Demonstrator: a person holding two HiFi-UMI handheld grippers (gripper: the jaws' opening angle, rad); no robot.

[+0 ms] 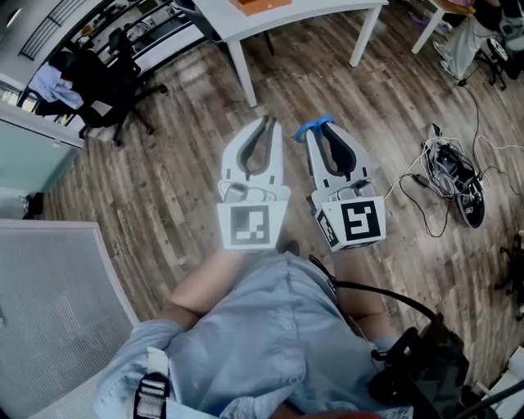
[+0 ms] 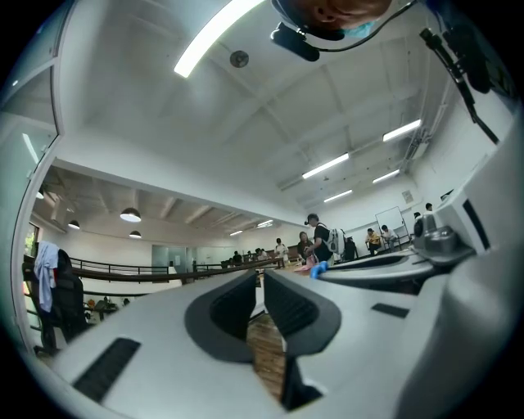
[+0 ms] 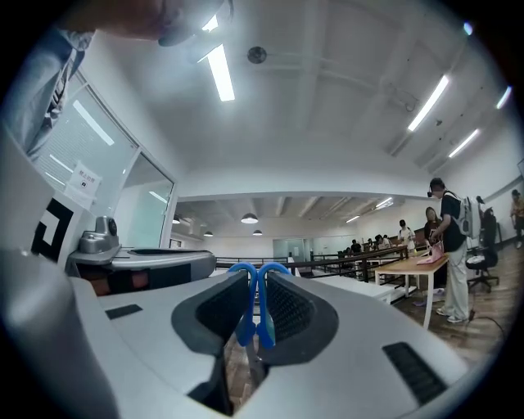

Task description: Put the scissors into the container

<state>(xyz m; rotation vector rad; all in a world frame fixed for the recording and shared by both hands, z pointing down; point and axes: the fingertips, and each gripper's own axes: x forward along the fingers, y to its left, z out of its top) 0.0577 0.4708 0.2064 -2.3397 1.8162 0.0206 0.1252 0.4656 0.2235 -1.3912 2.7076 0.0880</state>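
Note:
The scissors (image 1: 316,126) have blue handle loops that stick out past the tips of my right gripper (image 1: 321,129), which is shut on them. In the right gripper view the blue loops (image 3: 255,304) sit pinched between the dark pads, pointing away from the camera. My left gripper (image 1: 266,123) is held beside it, jaws together with nothing between them; only wood floor shows through its narrow slit (image 2: 260,282). Both grippers hover side by side over the floor, close to the person's chest. No container shows in any view.
A white table (image 1: 288,15) stands ahead of the grippers. A tangle of cables (image 1: 449,168) lies on the wooden floor to the right. Black office chairs (image 1: 106,86) are at the far left, and a grey mesh panel (image 1: 49,303) at the near left.

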